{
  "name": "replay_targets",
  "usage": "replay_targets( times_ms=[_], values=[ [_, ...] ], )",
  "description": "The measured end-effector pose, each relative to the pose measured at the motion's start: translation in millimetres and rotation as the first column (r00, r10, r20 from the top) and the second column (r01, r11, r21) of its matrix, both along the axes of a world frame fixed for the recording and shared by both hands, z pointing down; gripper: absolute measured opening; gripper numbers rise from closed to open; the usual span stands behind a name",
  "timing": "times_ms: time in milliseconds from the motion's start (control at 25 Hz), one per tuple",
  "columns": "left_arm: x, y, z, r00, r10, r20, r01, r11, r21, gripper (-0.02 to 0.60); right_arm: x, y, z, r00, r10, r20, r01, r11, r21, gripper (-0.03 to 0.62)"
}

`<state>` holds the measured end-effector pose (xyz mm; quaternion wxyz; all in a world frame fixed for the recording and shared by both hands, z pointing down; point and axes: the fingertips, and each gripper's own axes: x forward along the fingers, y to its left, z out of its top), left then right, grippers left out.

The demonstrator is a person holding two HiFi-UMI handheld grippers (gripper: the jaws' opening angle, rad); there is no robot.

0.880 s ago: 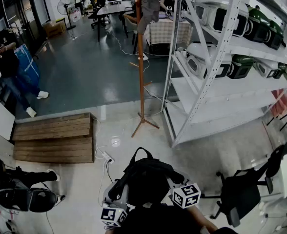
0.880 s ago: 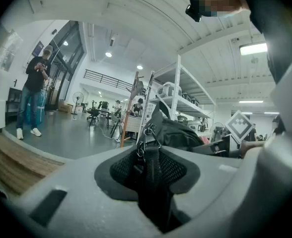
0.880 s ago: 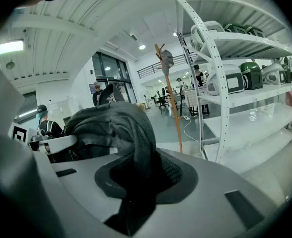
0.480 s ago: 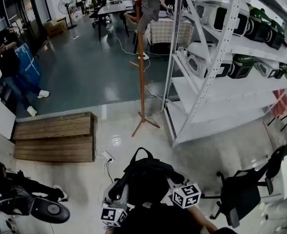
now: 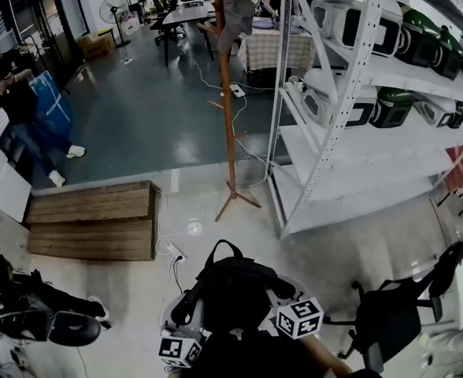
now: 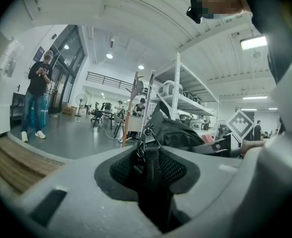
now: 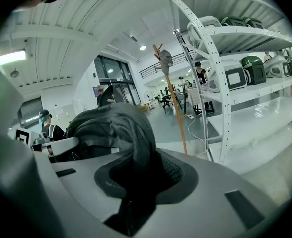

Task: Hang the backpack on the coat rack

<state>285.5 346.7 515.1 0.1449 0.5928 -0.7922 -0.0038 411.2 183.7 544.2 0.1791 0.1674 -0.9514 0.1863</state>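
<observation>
The left gripper (image 6: 153,195) is clamped on a black webbing strap (image 6: 152,170) of the backpack (image 5: 235,290). Its own view shows the strap running up between the grey jaws, over black mesh padding, to a small cluster of metal rings. The right gripper (image 7: 141,195) is closed on a thick fold of soft, dark fabric at the bag's other side, which bulges up out of the jaws in a rounded hump.

Only the head view shows both grippers at once. Their marker cubes sit at the near corners of the bag, which is held low between them with its top loop handle pointing away from the person.

Ahead of the grippers and well apart from the bag stands the coat rack (image 5: 230,116), a slim reddish wooden pole on splayed feet, with short pegs up its length. A grey garment (image 5: 238,10) hangs at its top.

To the right of the grippers rises white metal shelving (image 5: 350,93) made of perforated uprights, loaded with rounded appliances. A black office chair (image 5: 397,309) stands just beside the right gripper.

To the left lies a low platform of wooden planks (image 5: 90,220). Beyond it, a person (image 5: 23,109) in dark clothes stands on the smooth grey floor.
</observation>
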Motion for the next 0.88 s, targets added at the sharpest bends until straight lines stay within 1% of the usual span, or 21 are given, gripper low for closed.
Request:
replay_targets(
  times_ms=[160,320,440,640,880],
  values=[
    [7,-6,-4,0.999,-0.024,0.023,0.023,0.998,0.061,0.117,3,-10,-1,0.999,-0.033,0.015,0.033,0.999,0.003,0.087],
    [6,-12,-8,0.999,-0.048,0.023,0.047,0.997,0.067,0.117,-4,-20,-6,0.998,-0.045,0.035,0.044,0.999,0.016,0.087],
    [-1,-18,-7,0.998,-0.056,0.017,0.054,0.996,0.076,0.118,-11,-26,-10,0.998,-0.052,0.034,0.051,0.998,0.025,0.087],
    [-28,-38,-2,0.999,-0.046,0.006,0.045,0.996,0.083,0.117,-34,-44,-6,0.999,-0.041,0.018,0.04,0.999,0.026,0.087],
    [-80,-63,15,0.999,-0.02,-0.047,0.024,0.997,0.078,0.118,-79,-64,4,1.0,-0.009,-0.016,0.009,1.0,0.022,0.087]
  ],
)
